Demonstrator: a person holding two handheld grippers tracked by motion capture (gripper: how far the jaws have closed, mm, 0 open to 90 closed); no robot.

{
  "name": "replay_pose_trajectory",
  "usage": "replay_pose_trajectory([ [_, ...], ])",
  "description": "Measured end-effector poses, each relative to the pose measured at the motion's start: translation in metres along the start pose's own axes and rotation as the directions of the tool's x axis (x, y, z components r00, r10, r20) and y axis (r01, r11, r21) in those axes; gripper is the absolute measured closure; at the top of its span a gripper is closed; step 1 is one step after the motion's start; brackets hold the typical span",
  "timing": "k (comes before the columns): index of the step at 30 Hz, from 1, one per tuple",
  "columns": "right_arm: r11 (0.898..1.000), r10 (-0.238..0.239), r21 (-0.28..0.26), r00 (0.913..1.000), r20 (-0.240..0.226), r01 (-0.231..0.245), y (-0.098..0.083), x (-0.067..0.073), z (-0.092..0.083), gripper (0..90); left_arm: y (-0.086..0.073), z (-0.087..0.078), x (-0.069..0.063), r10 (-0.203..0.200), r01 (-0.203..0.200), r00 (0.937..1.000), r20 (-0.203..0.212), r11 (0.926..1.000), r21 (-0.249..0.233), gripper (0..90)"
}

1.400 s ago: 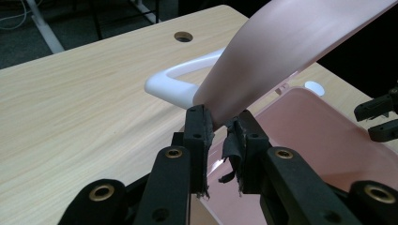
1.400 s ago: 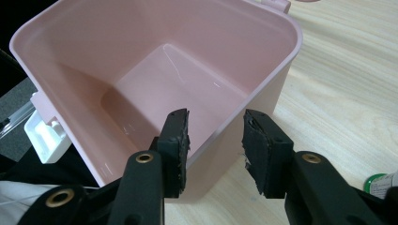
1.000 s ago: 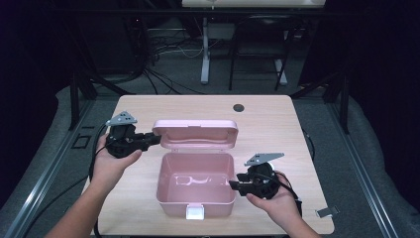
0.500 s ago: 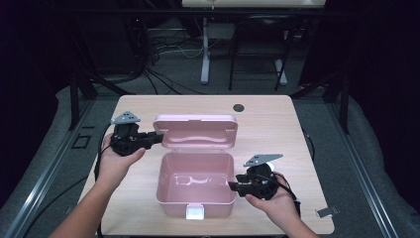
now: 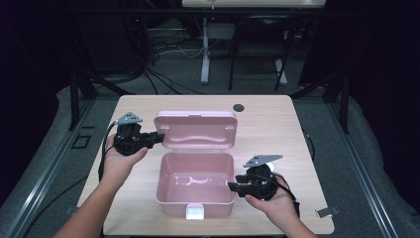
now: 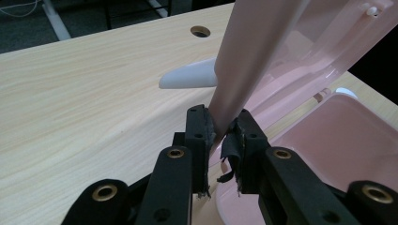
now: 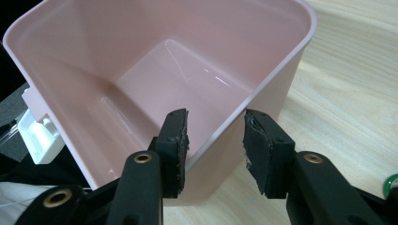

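Since the earlier frames the left gripper (image 5: 156, 139) has slid a little right along the table toward the lid (image 5: 195, 130), and its jaws have just been closing; the lid's left edge sits between them. Right hand and right gripper (image 5: 232, 187) unchanged.

Left gripper view: both pads pinch the lid's (image 6: 253, 61) thin edge, so the left gripper (image 6: 221, 133) has hold of it at a narrow gap. That view also shows a white handle (image 6: 187, 77) poking out behind the lid, which the high view hides, and a round hole (image 6: 200, 31) in the tabletop.

Right gripper view: the right gripper (image 7: 216, 136) straddles the box's (image 7: 141, 61) near right wall, one pad inside, one outside. The inner pad looks against the wall, the outer pad stands off it with a gap, so the jaws are fairly wide and not squeezing. White latch (image 7: 40, 136) shows at the left of that view; in the high view the latch (image 5: 195, 212) is at the box's near edge.

Pink box (image 5: 195, 183) sits mid-table, slightly near, lid raised at the far side, inside bare.

Table (image 5: 297, 129) is light wood, hole (image 5: 238, 107) at far centre. Dark room, grey floor, cables and desk legs beyond.

Left hand (image 5: 118, 163) reaches in from near left, gripper pointing right and level. Right hand (image 5: 275, 201) is at near right, gripper pointing left.
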State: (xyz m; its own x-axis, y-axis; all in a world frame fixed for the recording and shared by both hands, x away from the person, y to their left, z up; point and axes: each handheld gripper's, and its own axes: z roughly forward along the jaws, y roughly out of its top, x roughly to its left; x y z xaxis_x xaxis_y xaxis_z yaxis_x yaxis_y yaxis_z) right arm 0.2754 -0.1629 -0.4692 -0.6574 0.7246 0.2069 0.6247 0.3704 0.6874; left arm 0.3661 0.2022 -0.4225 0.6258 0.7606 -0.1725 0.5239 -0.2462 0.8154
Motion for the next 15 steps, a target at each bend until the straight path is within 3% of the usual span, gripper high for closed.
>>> replay_pose_trajectory([
  [15,1.000,0.009,0.002,0.9999,-0.006,-0.009,-0.0021,0.0010,0.0017,58.8,-0.0017,0.0082,0.0046,-0.028,0.028,0.9996,-0.011,0.9996,0.005,81.0],
])
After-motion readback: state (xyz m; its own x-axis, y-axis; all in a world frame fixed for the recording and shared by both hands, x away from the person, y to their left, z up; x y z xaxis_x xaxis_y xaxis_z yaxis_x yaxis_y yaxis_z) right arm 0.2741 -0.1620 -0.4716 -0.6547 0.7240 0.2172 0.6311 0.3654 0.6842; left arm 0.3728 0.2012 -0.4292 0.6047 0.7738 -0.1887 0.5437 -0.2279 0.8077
